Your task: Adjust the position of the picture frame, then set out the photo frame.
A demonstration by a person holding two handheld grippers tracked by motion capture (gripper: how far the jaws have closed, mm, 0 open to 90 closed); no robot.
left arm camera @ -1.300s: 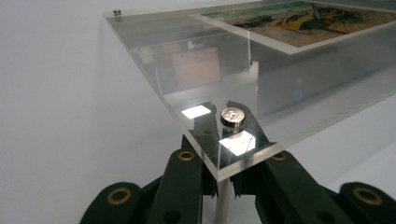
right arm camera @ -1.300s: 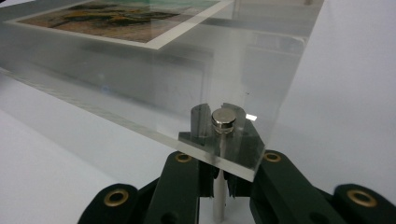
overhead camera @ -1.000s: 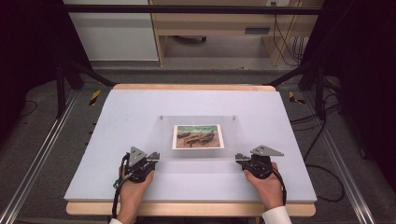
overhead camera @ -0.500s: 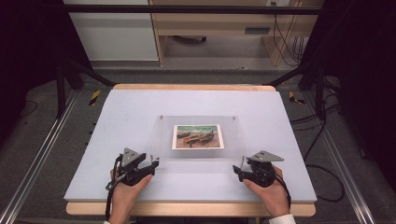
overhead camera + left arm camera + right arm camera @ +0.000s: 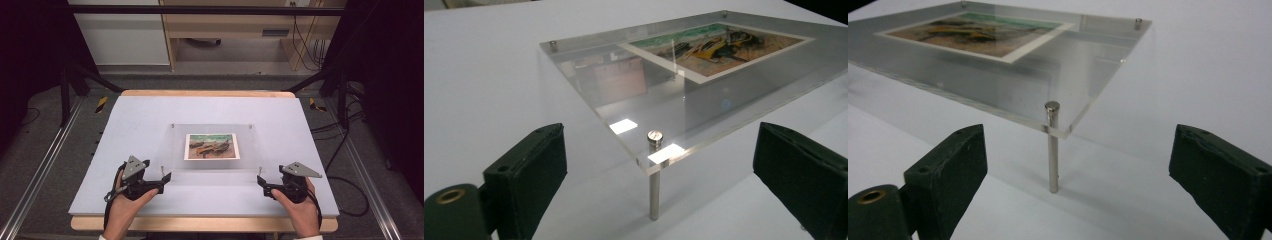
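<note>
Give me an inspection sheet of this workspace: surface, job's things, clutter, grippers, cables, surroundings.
Surface: pale table top, wooden edge.
Job's things: clear acrylic frame on metal pins, a printed picture inside, level on the table.
Clutter: nothing seen.
Grippers: left gripper and right gripper have just been opening; jaws wide at the near corners, nothing gripped.
Cables: black cable trailing from the left gripper; cables on the floor at right.
Surroundings: wooden furniture behind, dark floor.

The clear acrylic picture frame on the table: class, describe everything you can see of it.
The clear acrylic picture frame is a transparent rectangular panel holding a white-bordered print of boats. It lies flat, raised above the pale table on slim metal pins at its corners. Nothing grips it: both claws stand open just short of its near corners.
</note>
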